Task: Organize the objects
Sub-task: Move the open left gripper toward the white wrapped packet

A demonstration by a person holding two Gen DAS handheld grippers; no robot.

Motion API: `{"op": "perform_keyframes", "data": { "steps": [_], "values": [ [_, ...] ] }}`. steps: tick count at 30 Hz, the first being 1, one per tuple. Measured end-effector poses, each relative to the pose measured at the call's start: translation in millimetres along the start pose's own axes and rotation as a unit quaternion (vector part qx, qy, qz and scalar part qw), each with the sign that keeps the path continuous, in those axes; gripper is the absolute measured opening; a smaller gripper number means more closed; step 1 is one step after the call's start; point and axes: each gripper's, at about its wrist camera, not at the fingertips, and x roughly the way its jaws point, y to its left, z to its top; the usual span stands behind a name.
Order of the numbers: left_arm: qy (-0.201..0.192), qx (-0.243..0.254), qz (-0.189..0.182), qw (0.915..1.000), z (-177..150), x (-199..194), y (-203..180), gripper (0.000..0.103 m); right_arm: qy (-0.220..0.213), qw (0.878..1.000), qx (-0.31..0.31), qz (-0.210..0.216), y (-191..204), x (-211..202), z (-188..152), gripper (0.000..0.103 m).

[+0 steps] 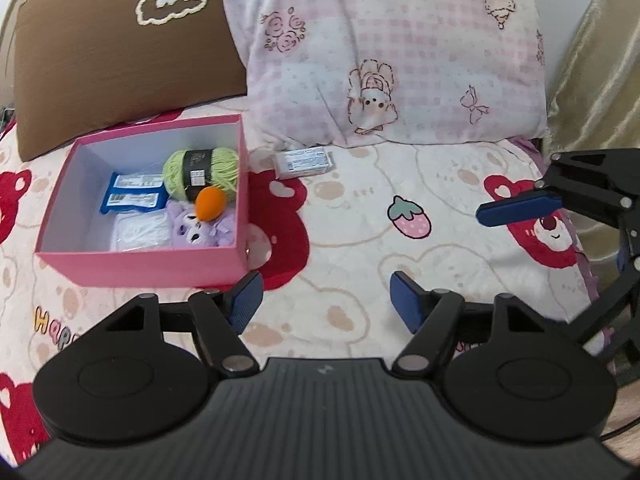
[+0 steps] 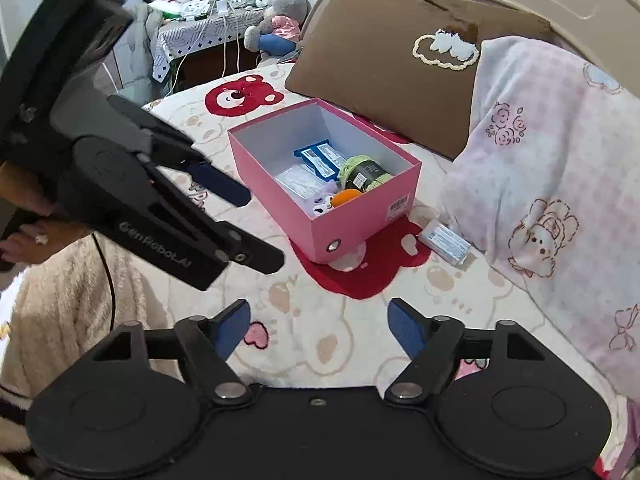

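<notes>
Bed (image 1: 352, 216) with a cartoon bear and strawberry print blanket carries everything. Pink box (image 1: 132, 268), lid off, sits toward the head end of the bed, just in front of the brown pillow (image 1: 112, 48). Inside it: green yarn ball (image 1: 200, 172) at the far side by the box's right wall as the left wrist view shows it, orange plush carrot (image 1: 210, 204) lying just in front of the yarn, purple plush toy (image 1: 196, 230) under and beside the carrot, blue packets (image 1: 134, 198) to the left of the yarn, a clear bag of white stuff (image 1: 140, 232) in front of the packets. Small grey-white packet (image 1: 306, 162) lies on the blanket outside the box, just past its far right corner, touching the lower edge of the pink checked pillow (image 1: 392, 52).

Left gripper (image 1: 326, 302) hovers over the blanket with jaws apart, nothing between the blue pads; the box is ahead and to its left, with the near right corner of the box just beyond the left pad. The loose packet is well ahead of it, near centre.

Right gripper (image 2: 318, 328) also has jaws wide apart and empty, over bare blanket. From it the box lies ahead near centre, well apart from the fingertips, and the loose packet (image 2: 444, 242) lies ahead to the right, beside the box's near corner. A hand (image 2: 24, 216) holds the left gripper's handle at the left edge of the right wrist view.
</notes>
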Motion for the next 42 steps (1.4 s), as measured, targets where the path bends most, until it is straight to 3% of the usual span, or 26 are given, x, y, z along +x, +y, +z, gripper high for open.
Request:
{"op": "perform_keyframes", "data": {
  "steps": [8, 18, 27, 32, 42],
  "values": [
    [0.016, -0.035, 0.001, 0.9993, 9.0, 35.1, 2.9, 0.070, 0.009, 1.000, 0.013, -0.008, -17.4, 17.8, -10.5, 0.084],
    [0.003, -0.053, -0.017, 0.9984, 30.3, 68.3, 2.3, 0.078, -0.036, 0.995, 0.088, 0.006, -54.7, 32.3, -23.0, 0.085],
    [0.004, -0.054, -0.015, 0.9984, 53.5, 104.2, 0.2, 0.078, -0.061, 0.992, 0.103, -0.033, -84.9, 62.8, -34.6, 0.085],
    [-0.003, -0.050, 0.018, 0.9986, 73.2, 127.3, -10.3, 0.078, -0.034, 0.991, 0.107, -0.077, -102.9, 88.4, -31.8, 0.085],
    [0.014, -0.068, 0.010, 0.9975, 103.9, 193.3, -8.7, 0.078, -0.022, 0.990, 0.124, -0.061, -143.7, 123.4, -37.7, 0.084]
  ]
}}
